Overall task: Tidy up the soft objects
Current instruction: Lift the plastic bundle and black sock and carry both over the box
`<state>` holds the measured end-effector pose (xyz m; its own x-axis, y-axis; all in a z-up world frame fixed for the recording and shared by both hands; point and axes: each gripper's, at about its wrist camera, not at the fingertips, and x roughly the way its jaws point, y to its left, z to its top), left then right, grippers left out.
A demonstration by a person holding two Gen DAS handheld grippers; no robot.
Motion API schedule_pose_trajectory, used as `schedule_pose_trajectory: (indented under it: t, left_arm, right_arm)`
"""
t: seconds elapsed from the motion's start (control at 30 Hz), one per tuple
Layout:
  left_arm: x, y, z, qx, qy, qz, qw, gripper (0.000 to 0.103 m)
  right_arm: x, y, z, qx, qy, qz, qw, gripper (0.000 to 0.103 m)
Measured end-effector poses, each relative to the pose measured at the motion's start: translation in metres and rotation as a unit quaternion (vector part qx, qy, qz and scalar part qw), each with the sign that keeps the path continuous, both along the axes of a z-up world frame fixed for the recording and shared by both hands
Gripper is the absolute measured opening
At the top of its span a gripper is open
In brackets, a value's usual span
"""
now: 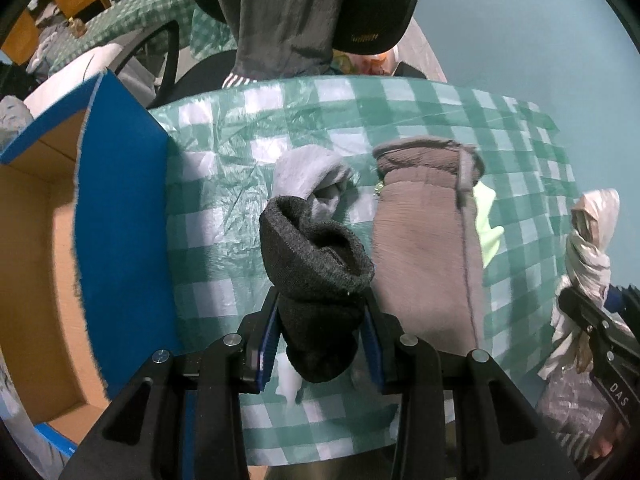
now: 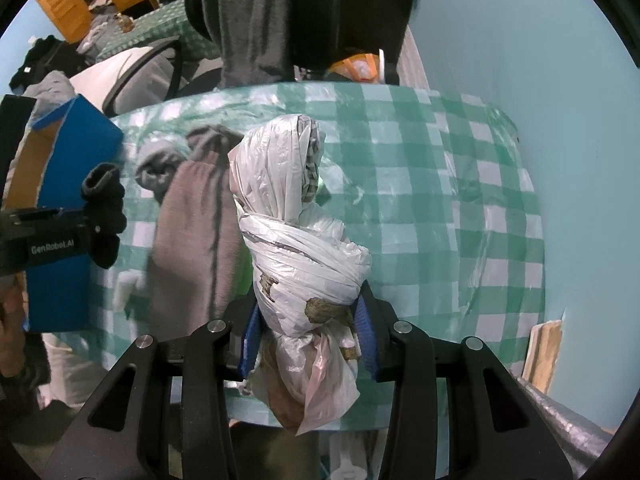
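My left gripper (image 1: 320, 336) is clamped on a dark grey sock (image 1: 316, 276), held clear above the checked tablecloth (image 1: 520, 152). My right gripper (image 2: 306, 332) grips a twisted white plastic bag (image 2: 296, 240), also off the cloth. Lying on the tablecloth: a taupe pouch (image 1: 428, 248), just beside the sock; a light grey sock (image 1: 308, 178) beyond it; a lime-green item (image 1: 488, 224) partly hidden under the pouch. A blue-sided cardboard box (image 1: 120, 216) stands at the tablecloth's left edge, open. A person's grey trouser legs (image 1: 288, 20) stand past its far edge.
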<state>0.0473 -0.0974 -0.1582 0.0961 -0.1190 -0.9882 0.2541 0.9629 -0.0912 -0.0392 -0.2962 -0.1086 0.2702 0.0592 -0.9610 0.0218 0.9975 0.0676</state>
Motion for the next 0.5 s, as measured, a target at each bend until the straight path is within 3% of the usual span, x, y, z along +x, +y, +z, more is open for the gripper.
schedule_pose_trajectory:
  t: [0.5]
  left_arm:
    - [-0.015,0.014,0.046,0.003,-0.045,-0.004,0.999,0.038]
  right_arm:
    - [0.011,0.043,0.03,0.001,-0.02,0.041,0.999,0.04]
